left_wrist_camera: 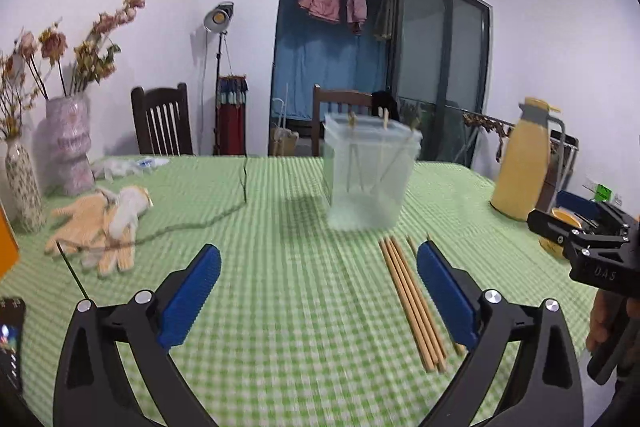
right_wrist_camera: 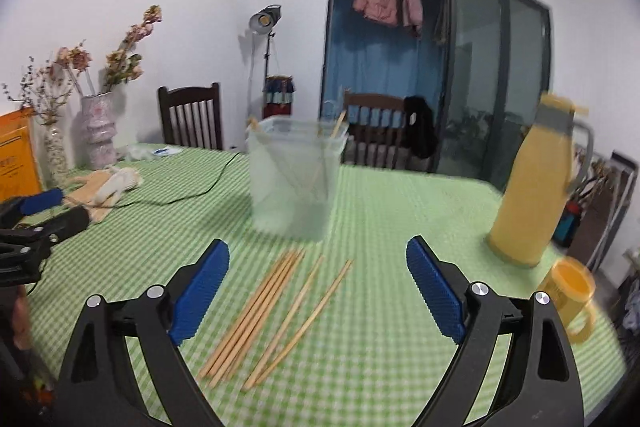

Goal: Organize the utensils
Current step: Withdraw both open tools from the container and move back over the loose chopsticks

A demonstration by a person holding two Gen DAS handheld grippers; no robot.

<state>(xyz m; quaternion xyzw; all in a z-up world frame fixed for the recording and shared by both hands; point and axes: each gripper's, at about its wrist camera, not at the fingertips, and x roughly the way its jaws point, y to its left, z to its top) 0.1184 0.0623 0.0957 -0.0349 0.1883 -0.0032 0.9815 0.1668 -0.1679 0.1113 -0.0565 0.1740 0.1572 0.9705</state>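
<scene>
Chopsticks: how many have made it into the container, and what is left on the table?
Done: a few chopsticks already stand in the translucent container; blur hides the exact count. In hand: nothing. The left hand-held gripper and right hand-held gripper are both open and empty above the green checked tablecloth. Left: a bundle of loose chopsticks plus two separate chopsticks lie in front of the container.

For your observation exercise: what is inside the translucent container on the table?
Several chopsticks stand leaning inside the translucent container, tips poking above its rim. Its frosted walls and motion blur hide the exact count and the bottom.
</scene>
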